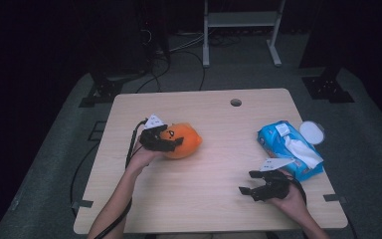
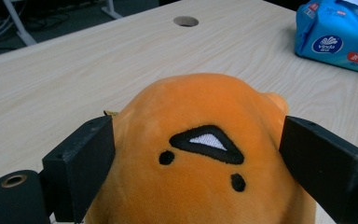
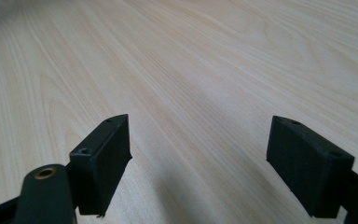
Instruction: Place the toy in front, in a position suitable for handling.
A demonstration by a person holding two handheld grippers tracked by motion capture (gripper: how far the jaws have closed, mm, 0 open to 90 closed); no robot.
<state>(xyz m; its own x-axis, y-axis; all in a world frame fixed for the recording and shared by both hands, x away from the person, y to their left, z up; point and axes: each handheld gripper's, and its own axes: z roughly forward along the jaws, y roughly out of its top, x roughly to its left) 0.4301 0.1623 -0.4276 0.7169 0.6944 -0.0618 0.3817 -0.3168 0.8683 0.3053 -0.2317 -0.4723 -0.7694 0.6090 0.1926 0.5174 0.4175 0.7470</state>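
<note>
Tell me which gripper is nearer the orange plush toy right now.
Left. The left gripper is at the orange plush toy, its jaws on either side of it. The right gripper rests open on bare table, well off to the toy's right, near the tissue pack.

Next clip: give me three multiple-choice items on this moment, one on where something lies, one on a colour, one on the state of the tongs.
1. Where does the blue tissue pack lie on the table?
A. right side
B. left side
C. near edge, middle

2. What colour is the plush toy?
A. green
B. orange
C. white

3. How do the right tongs stand?
A. shut on the tissue pack
B. shut on the toy
C. open over bare wood

Key:
1 A: in the high view the pack sits by the right edge, beside a round white lid.
2 B: the left gripper view shows orange plush with a black stitched face, between the left tongs.
3 C: the right gripper view shows both jaws wide apart with wood grain between them.
</note>
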